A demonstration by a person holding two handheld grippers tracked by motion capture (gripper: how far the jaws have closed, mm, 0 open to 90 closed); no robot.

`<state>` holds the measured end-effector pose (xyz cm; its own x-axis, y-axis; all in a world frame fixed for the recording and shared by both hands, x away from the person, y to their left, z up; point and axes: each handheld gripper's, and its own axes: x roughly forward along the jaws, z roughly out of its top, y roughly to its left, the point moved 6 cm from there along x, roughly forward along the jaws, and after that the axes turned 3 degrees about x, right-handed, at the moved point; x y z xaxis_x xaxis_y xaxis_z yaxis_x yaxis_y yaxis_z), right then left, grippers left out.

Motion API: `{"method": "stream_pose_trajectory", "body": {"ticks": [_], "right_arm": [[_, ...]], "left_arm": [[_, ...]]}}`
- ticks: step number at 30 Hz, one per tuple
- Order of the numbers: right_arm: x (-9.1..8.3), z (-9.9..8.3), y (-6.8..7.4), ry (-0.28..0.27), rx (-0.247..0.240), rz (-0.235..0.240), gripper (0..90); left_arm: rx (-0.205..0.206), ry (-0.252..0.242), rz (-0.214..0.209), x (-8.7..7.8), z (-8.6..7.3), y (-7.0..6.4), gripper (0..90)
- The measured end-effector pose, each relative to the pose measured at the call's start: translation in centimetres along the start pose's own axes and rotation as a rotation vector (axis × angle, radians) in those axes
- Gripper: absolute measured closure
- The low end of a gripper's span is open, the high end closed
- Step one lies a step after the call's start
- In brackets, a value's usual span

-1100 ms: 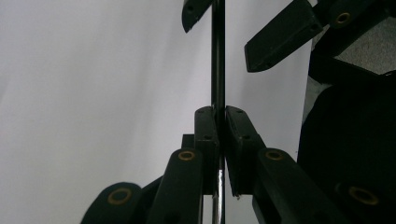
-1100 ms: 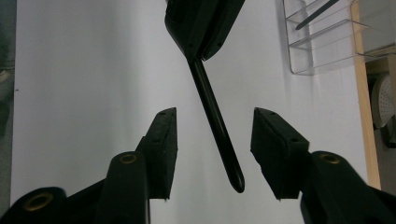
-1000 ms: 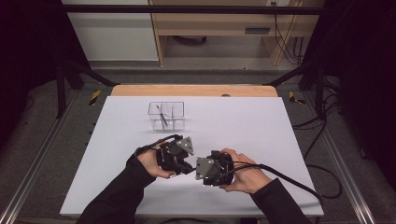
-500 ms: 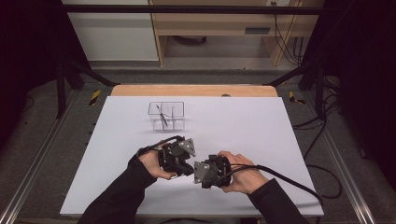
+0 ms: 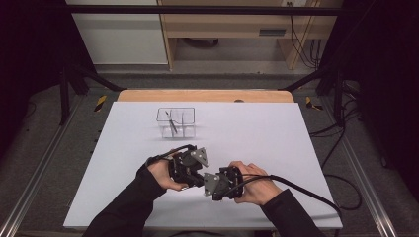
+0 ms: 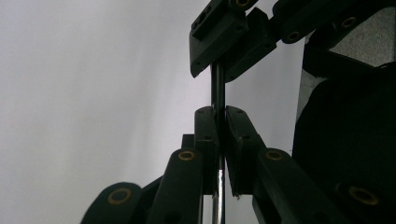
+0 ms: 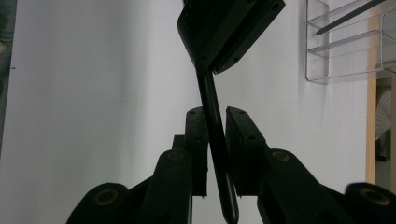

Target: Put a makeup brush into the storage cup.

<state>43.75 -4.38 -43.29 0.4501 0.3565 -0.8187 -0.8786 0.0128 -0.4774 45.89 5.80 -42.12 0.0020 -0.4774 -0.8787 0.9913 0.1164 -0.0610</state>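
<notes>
Left hand-held gripper point(image 6: 219, 135) has its jaws pressed together on a thin dark rod point(image 6: 217, 88), gripping the stretch where dark handle gives way to a bright metal shaft lower down. Just beyond its tips, the right hand-held gripper point(image 7: 215, 135) meets the same rod from the far end: in its own view the jaws stand a little apart with the dark handle slanting loosely through the gap, so it does not look clamped yet. From above, both hand-held grippers point(image 5: 190, 165) point(image 5: 220, 183) sit tip to tip over the near part of the white tabletop point(image 5: 257, 133), hands wrapped round them, the rod bridging between. Well ahead of them stands a clear divided organiser point(image 5: 176, 122) with another thin tool point(image 5: 170, 123) leaning in one of its compartments. My read: this is a hand-over in mid-air, with one tool already stowed; the receiving grip is left to close, and then the carry forward to the organiser.
</notes>
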Motion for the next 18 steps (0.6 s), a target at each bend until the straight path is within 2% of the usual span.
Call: {"method": "stream_pose_trajectory", "body": {"ticks": [6, 8, 10, 11, 15, 16, 17, 18], "right_arm": [[0.01, -0.05, 0.14, -0.002, -0.004, 0.018, 81.6], [0.05, 0.00, 0.29, -0.008, 0.007, 0.026, 82.5], [0.05, 0.03, 0.23, -0.013, -0.009, 0.028, 83.4], [0.04, 0.06, 0.23, -0.017, -0.008, 0.027, 83.6], [0.03, 0.14, 0.21, -0.034, 0.013, 0.034, 83.9], [0.00, 0.09, 0.08, -0.033, 0.004, 0.034, 83.8], [-0.03, 0.03, 0.12, -0.033, 0.023, 0.034, 83.8], [0.00, 0.00, 0.05, -0.037, 0.019, 0.035, 83.8]], "left_arm": [[0.000, -0.007, -0.009, -0.05, -0.02, -0.16, 84.0], [0.001, -0.018, 0.002, -0.14, -0.06, -0.08, 83.7], [0.008, -0.027, 0.010, -0.26, -0.15, 0.10, 83.0], [-0.006, -0.028, 0.007, -0.37, -0.17, 0.00, 82.7], [-0.004, -0.043, 0.014, -0.53, -0.15, 0.14, 81.9], [-0.006, -0.048, 0.020, -0.64, -0.14, 0.20, 80.8], [-0.012, -0.056, 0.023, -0.68, -0.12, 0.21, 77.8], [-0.006, -0.054, 0.033, -0.82, -0.17, 0.32, 76.1]]}}
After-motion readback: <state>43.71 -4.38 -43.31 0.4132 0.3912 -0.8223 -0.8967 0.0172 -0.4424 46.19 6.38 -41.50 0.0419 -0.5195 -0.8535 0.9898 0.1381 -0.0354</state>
